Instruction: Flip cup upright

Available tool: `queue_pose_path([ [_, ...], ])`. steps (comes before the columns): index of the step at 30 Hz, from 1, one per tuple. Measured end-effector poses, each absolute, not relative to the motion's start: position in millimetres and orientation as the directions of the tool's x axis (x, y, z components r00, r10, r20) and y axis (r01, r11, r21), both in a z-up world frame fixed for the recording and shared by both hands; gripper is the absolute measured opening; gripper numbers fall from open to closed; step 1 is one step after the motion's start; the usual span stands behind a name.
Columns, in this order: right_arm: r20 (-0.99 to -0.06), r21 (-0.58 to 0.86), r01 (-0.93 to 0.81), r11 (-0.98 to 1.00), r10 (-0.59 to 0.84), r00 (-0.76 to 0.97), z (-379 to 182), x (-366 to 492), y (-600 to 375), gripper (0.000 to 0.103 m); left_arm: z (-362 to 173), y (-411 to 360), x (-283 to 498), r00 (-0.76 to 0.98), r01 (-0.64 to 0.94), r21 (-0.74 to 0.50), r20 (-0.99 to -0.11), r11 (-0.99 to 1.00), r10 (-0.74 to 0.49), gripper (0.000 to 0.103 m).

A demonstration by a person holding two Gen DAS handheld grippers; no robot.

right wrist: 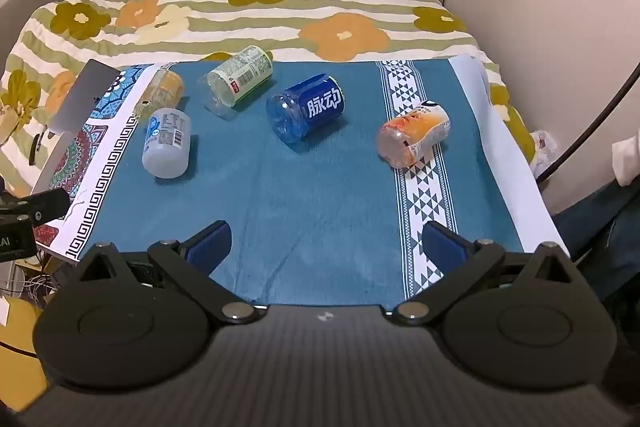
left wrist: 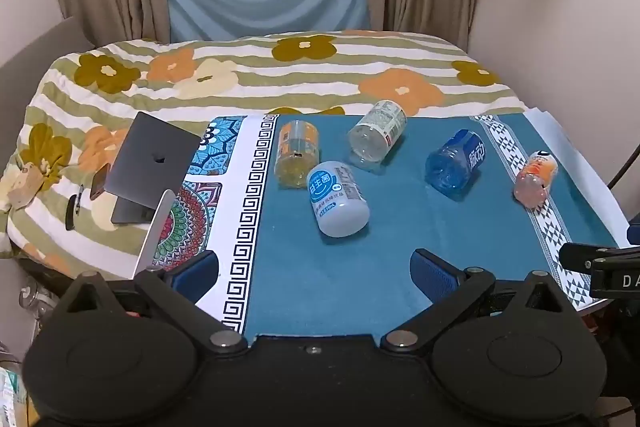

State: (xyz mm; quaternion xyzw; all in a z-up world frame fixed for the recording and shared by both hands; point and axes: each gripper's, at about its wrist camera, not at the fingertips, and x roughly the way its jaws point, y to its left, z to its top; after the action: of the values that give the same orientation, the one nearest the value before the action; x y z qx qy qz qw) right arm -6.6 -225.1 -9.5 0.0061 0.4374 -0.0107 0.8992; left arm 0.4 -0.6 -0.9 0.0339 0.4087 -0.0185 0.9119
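Observation:
Several cut-bottle cups lie on their sides on the blue cloth (left wrist: 320, 267). The white cup with a blue label (left wrist: 338, 199) (right wrist: 167, 143) lies nearest on the left. Behind it are an orange-yellow cup (left wrist: 297, 154) (right wrist: 162, 93) and a clear cup with a white-green label (left wrist: 376, 135) (right wrist: 240, 77). A blue cup (left wrist: 456, 163) (right wrist: 306, 111) lies mid-table. An orange-pink cup (left wrist: 536, 179) (right wrist: 414, 135) lies on the right patterned strip. My left gripper (left wrist: 314, 277) is open and empty, short of the white cup. My right gripper (right wrist: 326, 247) is open and empty, near the front edge.
An open grey laptop (left wrist: 152, 163) stands at the table's left edge, also in the right wrist view (right wrist: 84, 95). A bed with a flowered striped blanket (left wrist: 280, 67) lies behind the table. Walls and curtains close the back. The right gripper's body (left wrist: 600, 263) shows at the right edge.

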Motion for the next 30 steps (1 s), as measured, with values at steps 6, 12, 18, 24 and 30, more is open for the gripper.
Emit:
queue_pose_path([
  [6,-0.792,0.015,0.022,1.000,-0.002,0.610,-9.6,-5.2,-225.4,0.103,3.0,0.0,5.8,0.665,0.058,0.058,-0.747,0.997,0.004,0.103],
  [12,-0.793,0.016,0.023,1.000,-0.002,0.609,-9.3,-4.1,-224.8,0.103,1.2,1.3,2.5,0.674,0.057,0.065,-0.739,0.996,0.010,0.103],
  [18,-0.794,0.019,0.022,1.000,0.001,0.608,-8.7,-4.2,-226.0,0.103,1.8,0.4,1.7,0.675,0.063,0.065,-0.737,0.996,0.006,0.103],
  [24,-0.794,0.020,0.021,1.000,0.003,0.607,-8.8,-6.2,-227.6,0.103,2.0,-2.9,0.7,0.677,0.068,0.069,-0.736,0.995,0.005,0.103],
  [30,-0.794,0.021,0.023,1.000,0.003,0.608,-8.6,-6.1,-226.1,0.103,2.1,-3.8,1.3,0.675,0.069,0.068,-0.738,0.995,0.004,0.103],
])
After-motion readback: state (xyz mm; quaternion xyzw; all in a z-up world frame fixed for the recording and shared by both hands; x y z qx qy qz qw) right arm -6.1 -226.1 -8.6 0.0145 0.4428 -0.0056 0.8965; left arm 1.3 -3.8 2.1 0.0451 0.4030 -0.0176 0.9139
